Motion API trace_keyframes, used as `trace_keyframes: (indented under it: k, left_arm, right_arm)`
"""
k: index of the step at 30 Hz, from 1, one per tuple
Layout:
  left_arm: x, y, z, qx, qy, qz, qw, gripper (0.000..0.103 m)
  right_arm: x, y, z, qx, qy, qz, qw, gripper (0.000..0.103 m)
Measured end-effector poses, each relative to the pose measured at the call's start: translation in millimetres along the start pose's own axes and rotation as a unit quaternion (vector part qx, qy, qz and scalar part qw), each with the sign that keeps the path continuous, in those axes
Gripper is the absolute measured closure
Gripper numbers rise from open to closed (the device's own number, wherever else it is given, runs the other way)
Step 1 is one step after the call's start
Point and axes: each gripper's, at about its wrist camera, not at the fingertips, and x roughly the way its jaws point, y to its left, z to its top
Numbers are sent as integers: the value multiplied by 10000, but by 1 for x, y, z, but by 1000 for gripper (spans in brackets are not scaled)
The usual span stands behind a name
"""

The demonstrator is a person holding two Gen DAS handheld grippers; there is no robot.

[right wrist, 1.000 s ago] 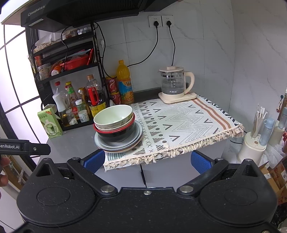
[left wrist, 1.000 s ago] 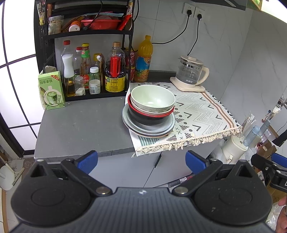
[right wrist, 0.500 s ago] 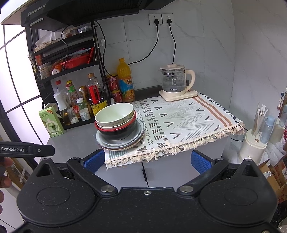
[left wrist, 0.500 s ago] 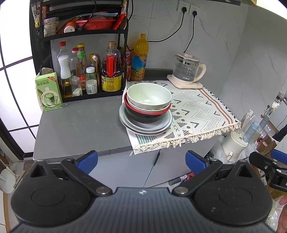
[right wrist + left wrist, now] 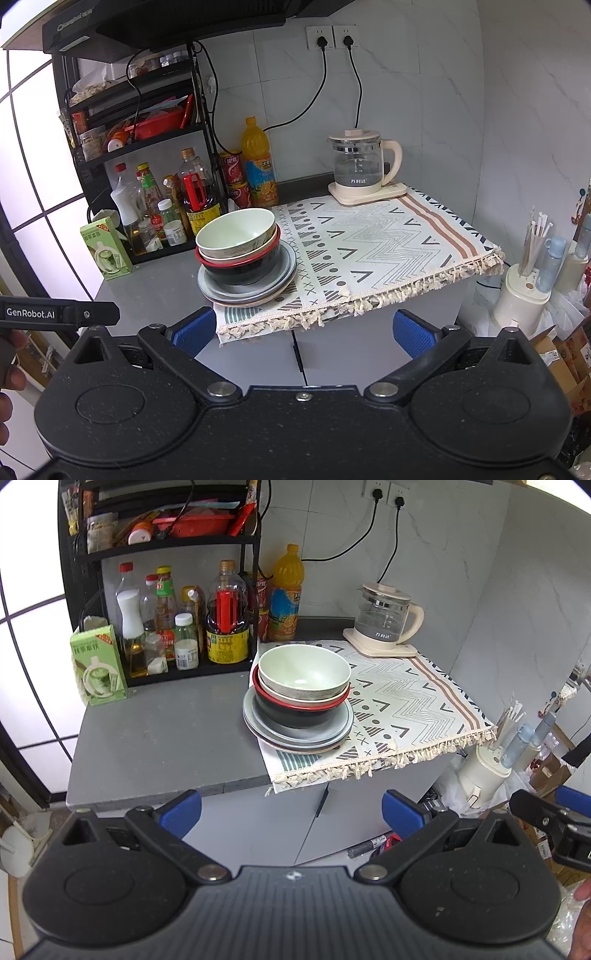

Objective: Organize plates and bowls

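- Left gripper (image 5: 291, 808), black body with blue finger pads: jaws spread wide, nothing between them; held in front of the counter edge, well short of the stack.
- Right gripper (image 5: 303, 328), same build: jaws likewise spread wide and empty, also off the counter, below its front edge.
- Pale green bowl (image 5: 304, 672) seen topmost in the stack, upright, empty, nested in a cream bowl with speckled outer wall (image 5: 295, 693).
- Black bowl with red rim (image 5: 295, 712) noted beneath those two, seated on stacked round grey plates (image 5: 258, 723); a beige plate edge (image 5: 306, 751) visible at the very bottom.
- Whole stack found on the left end of the patterned white fringed cloth (image 5: 406, 701), its left side overhanging onto the bare grey countertop (image 5: 166, 738).
- Relative to the stack: black wire rack of sauce and oil bottles (image 5: 177, 627) just behind and to the left; green carton (image 5: 98, 664) farther left, beside the rack.
- Orange juice bottle (image 5: 286, 590) behind the stack, against the wall.
- Glass kettle on cream base (image 5: 386, 620) behind and right of the stack, on the far corner of the cloth, well apart from it.
- Cream utensil holder with sticks (image 5: 524, 291) recorded far right of the stack, off the counter.
- Part of a person's hand (image 5: 9, 369) visible at the left border of the right wrist view.
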Motion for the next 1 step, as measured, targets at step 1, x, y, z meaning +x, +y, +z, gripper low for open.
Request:
trace_keyframes:
  k: [1]
  left_arm:
    - [0,-1,0,20,1,-10,10000,0]
  right_arm:
    - [1,0,0,5,19,6,10000,0]
